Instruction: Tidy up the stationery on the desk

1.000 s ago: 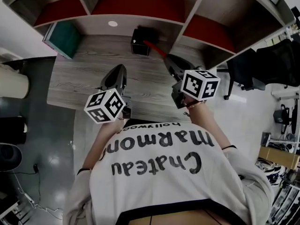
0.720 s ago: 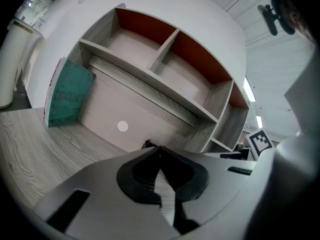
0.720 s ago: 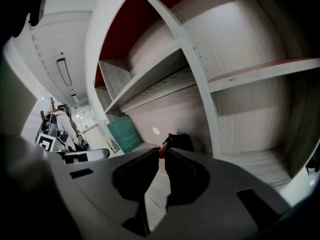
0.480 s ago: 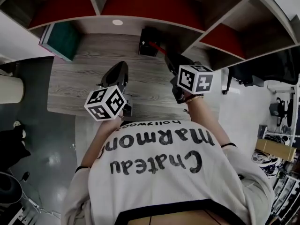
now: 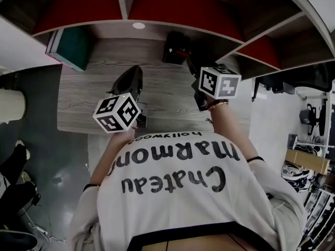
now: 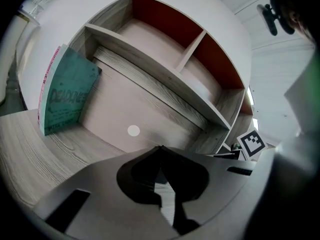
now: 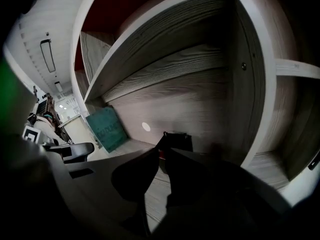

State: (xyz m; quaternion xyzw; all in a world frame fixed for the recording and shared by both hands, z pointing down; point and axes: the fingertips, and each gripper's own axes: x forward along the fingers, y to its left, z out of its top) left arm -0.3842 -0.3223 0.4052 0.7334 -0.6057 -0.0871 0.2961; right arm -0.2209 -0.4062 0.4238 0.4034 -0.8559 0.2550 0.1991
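Observation:
A black pen holder [image 5: 175, 40] stands at the back of the wooden desk [image 5: 89, 88], under the shelves. My right gripper [image 5: 190, 65] is just in front of it, shut on a red pen [image 5: 181, 53] whose far end reaches the holder's rim. In the right gripper view the holder [image 7: 179, 140] lies straight past the jaw tips of my right gripper [image 7: 164, 135], with a sliver of the red pen [image 7: 161, 155] between them. My left gripper [image 5: 136, 71] hovers over the middle of the desk, shut and holding nothing; in the left gripper view its tips [image 6: 160, 149] meet.
A green book [image 5: 70, 43] leans upright at the desk's back left corner. Shelf compartments with red back panels [image 5: 178, 9] overhang the desk's rear. A white round cap [image 5: 138, 25] sits in the back panel. A black office chair [image 5: 275, 82] stands to the right.
My right gripper has carried the red pen forward and left, up to the black holder. The left gripper has stayed over the middle of the desk.

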